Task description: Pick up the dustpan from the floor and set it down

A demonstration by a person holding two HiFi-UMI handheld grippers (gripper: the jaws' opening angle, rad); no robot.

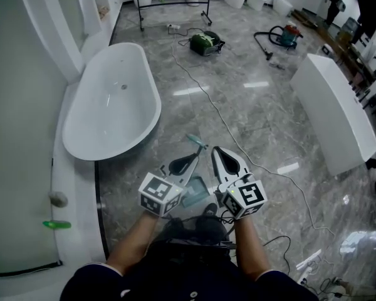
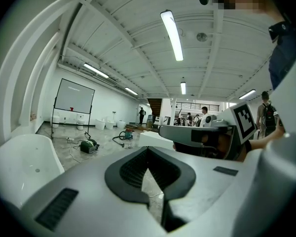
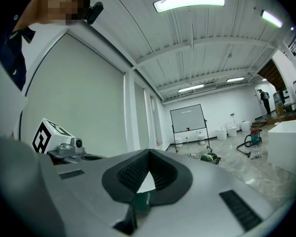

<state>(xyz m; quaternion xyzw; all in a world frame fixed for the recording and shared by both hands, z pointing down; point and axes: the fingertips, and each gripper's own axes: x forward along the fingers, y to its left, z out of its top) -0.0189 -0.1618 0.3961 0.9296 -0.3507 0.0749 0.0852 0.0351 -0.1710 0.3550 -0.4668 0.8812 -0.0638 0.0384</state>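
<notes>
The left hand-held gripper [image 1: 190, 162] has its jaws pressed together, with nothing showing between them. The right hand-held gripper [image 1: 219, 152] is closed too, pinching a green sliver of the dustpan [image 1: 195, 192]. The dustpan sits between the two grippers above the floor [image 1: 250, 124], its handle jutting past the left tips.

Two claws — left claw [image 2: 148, 148], right claw [image 3: 149, 151] — one dustpan [image 1: 194, 190], one bathtub [image 1: 113, 102], one whiteboard [image 3: 187, 117].

Both hand-held grippers [image 1: 194, 157] [image 1: 218, 152] closed (parallel)
</notes>
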